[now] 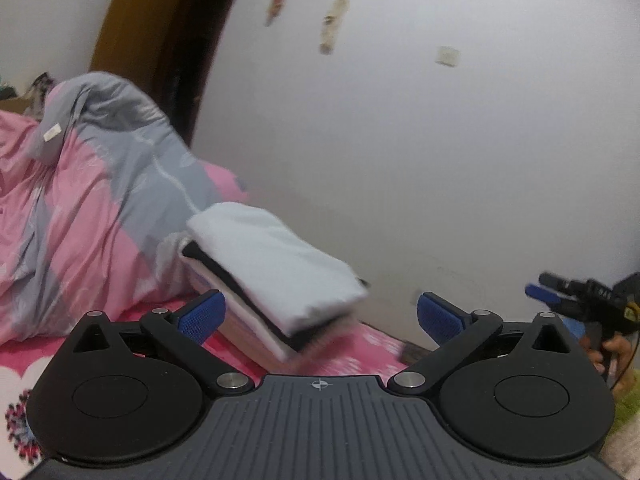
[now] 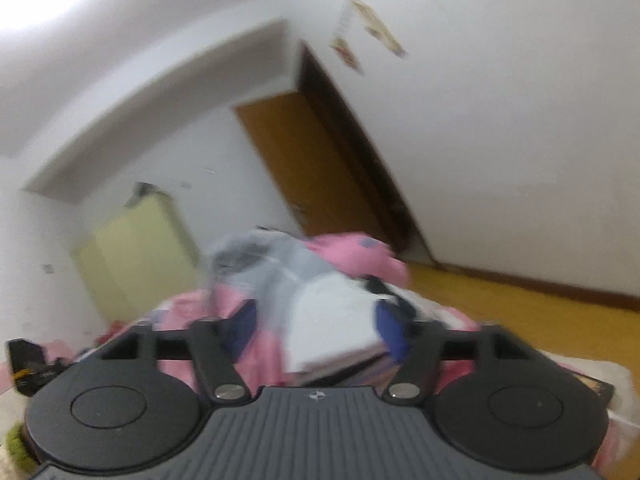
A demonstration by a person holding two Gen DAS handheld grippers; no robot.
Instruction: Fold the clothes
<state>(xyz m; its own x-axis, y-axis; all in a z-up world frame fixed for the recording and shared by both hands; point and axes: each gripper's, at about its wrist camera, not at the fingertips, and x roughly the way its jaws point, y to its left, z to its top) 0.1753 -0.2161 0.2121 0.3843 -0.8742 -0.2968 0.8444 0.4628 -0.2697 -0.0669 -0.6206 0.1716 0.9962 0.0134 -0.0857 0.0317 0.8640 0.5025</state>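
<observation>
A stack of folded clothes [image 1: 276,268] lies on the pink bed sheet [image 1: 360,348], with a white garment on top and black and pale layers under it. My left gripper [image 1: 320,314] is open just in front of the stack, its blue pads [image 1: 202,314] on either side of the near corner and holding nothing. In the blurred right wrist view my right gripper [image 2: 316,330] is open too, and the stack [image 2: 332,320] shows between and beyond its fingers. The right gripper [image 1: 560,300] also appears at the far right, held by a hand [image 1: 612,352].
A pink and grey quilt [image 1: 100,200] is heaped on the bed left of the stack. The white wall [image 1: 440,160] stands close behind. An orange door [image 2: 312,168], a pale yellow cabinet [image 2: 136,260] and a wooden floor [image 2: 520,320] lie beyond the bed.
</observation>
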